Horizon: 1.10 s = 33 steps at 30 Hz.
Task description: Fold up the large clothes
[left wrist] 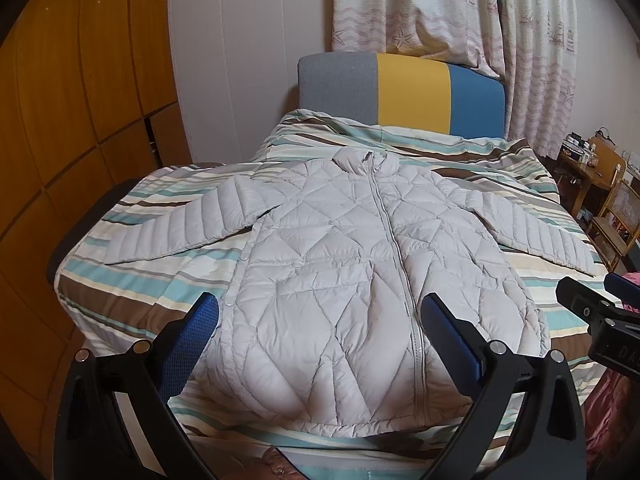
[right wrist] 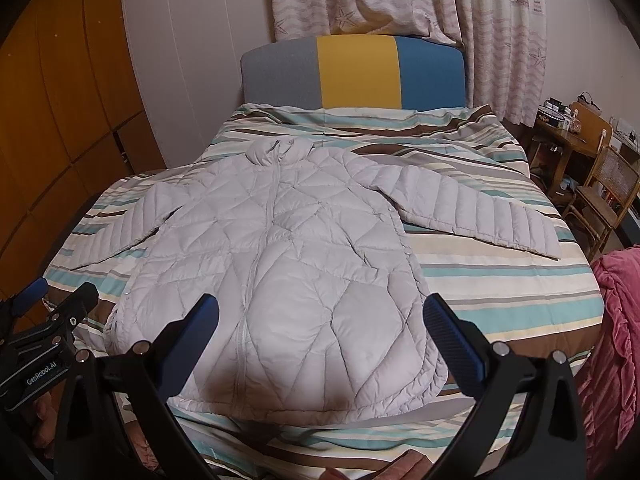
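Over the bed's (left wrist: 120,280) foot edge: jacket (left wrist: 340,280) flat, collar toward headboard (left wrist: 400,92).
Left gripper (left wrist: 320,312): fingers apart, empty, above hem.
Right gripper (right wrist: 320,312): fingers apart, empty.

Bedroom with 1 bed, seen past the jaws

Ahead of the jaws, a striped bedspread (left wrist: 168,280) meets a grey, yellow and blue headboard (left wrist: 400,92); patterned curtains (left wrist: 440,4) hang beyond, orange wardrobe (left wrist: 80,100) left, wooden chair (right wrist: 604,188) right.
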### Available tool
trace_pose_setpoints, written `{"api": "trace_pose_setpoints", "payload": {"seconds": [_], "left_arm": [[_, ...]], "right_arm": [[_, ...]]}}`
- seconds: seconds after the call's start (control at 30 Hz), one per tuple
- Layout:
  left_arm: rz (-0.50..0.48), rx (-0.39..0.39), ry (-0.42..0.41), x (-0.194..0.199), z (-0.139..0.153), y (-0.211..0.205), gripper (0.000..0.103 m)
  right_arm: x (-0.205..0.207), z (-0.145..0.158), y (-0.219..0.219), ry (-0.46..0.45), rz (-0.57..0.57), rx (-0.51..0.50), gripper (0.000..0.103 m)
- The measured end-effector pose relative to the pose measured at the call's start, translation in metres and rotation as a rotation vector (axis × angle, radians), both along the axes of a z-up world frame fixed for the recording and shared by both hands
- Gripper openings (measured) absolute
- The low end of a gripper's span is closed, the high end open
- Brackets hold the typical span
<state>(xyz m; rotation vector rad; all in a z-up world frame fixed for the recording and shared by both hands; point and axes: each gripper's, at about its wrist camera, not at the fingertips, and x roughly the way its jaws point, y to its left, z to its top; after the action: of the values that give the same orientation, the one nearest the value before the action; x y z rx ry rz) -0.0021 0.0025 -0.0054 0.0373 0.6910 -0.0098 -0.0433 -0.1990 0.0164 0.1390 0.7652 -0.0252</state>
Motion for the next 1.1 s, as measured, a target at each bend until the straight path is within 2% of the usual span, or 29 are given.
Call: {"api": "trace_pose_setpoints", "payload": {"seconds": [1.1], "left_arm": [[-0.001,-0.01,0.011,-0.001,-0.0056,-0.0092,0.1]], "right_arm": [[0.0032,-0.0046,-0.0026,0.025,-0.001,-0.006,0.101]]}}
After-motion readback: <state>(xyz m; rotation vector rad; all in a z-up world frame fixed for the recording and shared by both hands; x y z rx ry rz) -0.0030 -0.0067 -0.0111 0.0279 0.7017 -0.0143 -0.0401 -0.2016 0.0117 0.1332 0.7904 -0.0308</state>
